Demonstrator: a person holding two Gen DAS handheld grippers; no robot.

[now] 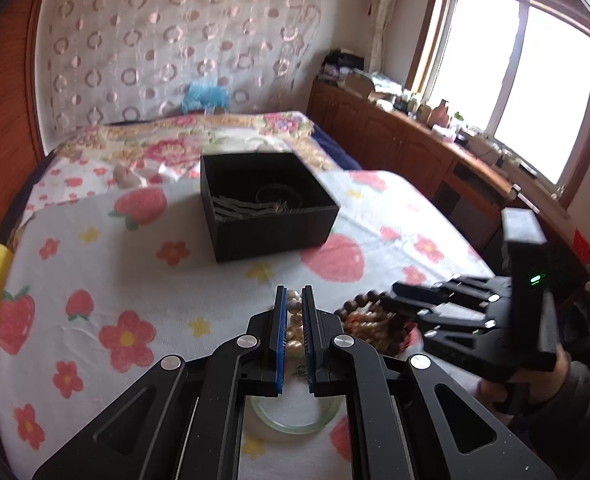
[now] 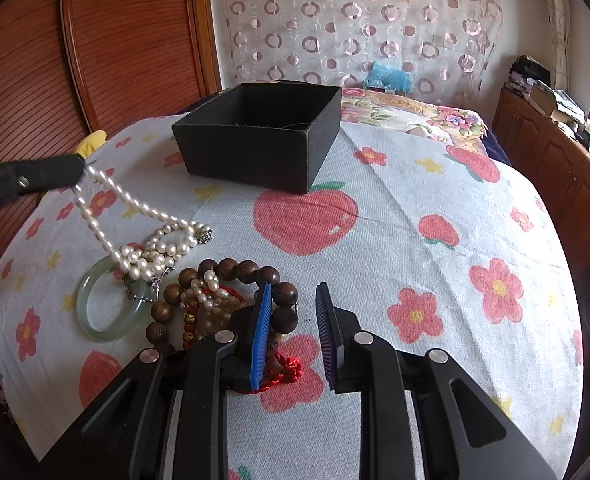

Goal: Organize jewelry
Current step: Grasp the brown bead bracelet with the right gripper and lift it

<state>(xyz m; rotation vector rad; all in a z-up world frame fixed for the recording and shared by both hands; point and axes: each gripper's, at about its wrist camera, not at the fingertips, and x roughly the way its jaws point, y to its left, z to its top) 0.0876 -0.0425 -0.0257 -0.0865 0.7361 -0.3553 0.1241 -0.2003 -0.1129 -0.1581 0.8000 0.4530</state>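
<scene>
On a bed sheet (image 2: 395,232) printed with strawberries and flowers, the left gripper (image 1: 294,300) is clenched on a pearl necklace (image 2: 135,216), its strand rising taut from a jewelry pile that lies on the near left (wooden bead bracelet (image 2: 251,276), pale green bangle (image 2: 95,320)). Just right of the pile, the right gripper (image 2: 293,304) hovers, jaws parted and empty. Farther back sits an open black box (image 2: 263,148).

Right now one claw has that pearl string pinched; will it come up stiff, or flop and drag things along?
Probably floppy: from the left gripper the pearl necklace sags in two loose strands. Its far end lies heaped on the green bangle beside the wooden bead bracelet, so it may snag or tug them. Pinched between smooth, round beads, it could slip.
</scene>
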